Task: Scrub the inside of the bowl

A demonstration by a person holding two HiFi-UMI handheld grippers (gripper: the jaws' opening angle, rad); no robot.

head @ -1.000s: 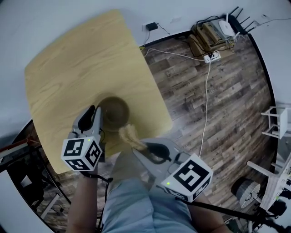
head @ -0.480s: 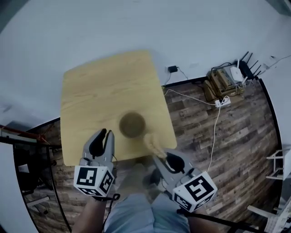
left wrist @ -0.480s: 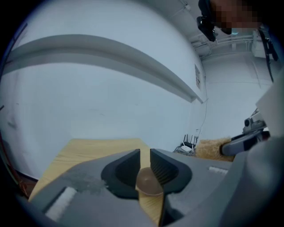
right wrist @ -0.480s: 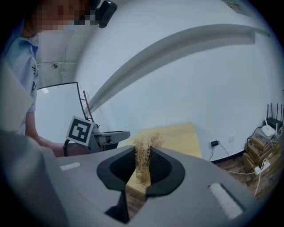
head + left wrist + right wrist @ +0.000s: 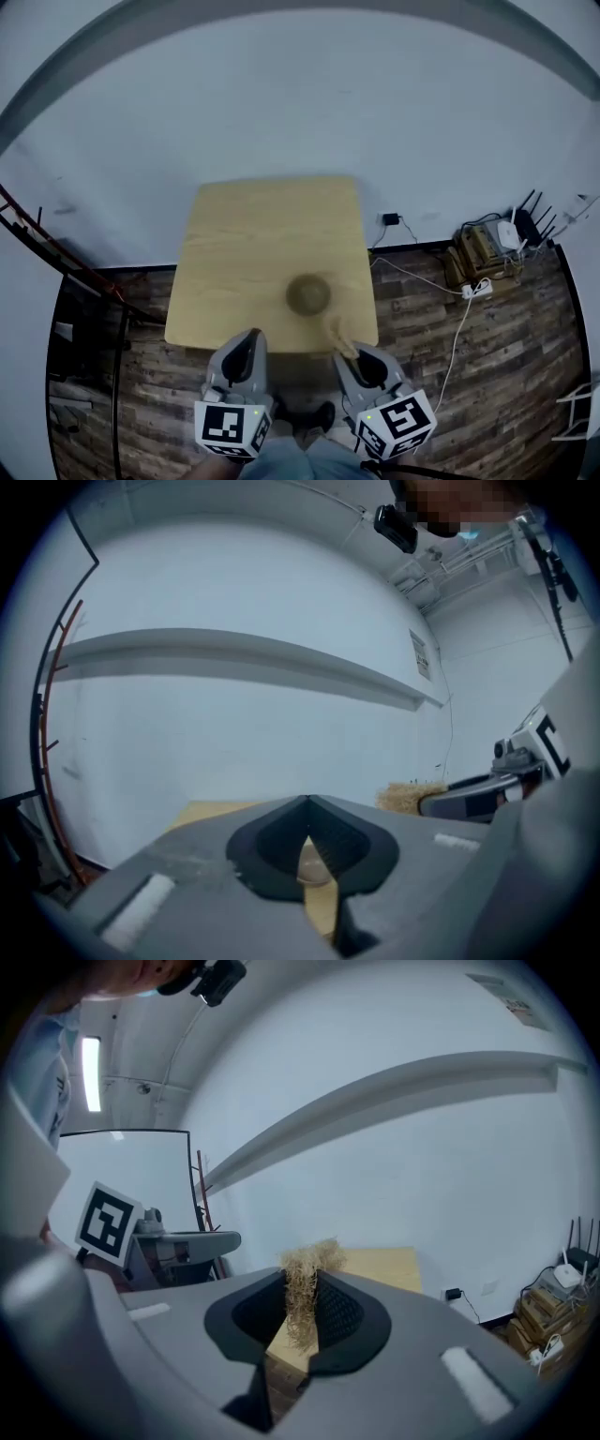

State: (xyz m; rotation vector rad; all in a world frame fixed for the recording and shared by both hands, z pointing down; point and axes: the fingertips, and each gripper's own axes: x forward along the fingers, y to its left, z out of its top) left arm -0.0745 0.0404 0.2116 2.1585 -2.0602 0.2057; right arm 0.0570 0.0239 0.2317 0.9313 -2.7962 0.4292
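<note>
bowl [image 5: 308,294]: on bench [image 5: 244,244], close to near edge | right gripper [image 5: 349,356]: jaws clamp fibre scrubber [image 5: 335,331], tuft over near edge, bowl just ahead-left | left gripper [image 5: 249,339]: jaws together, empty, off near edge

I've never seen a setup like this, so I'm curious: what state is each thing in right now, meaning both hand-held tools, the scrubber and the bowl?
left tool: shut, nothing in it.
fibre scrubber: clamped, tuft sticking out past the tips.
right tool: shut on the fibre scrubber.
bowl: upright on the table, apart from both tools.
</note>
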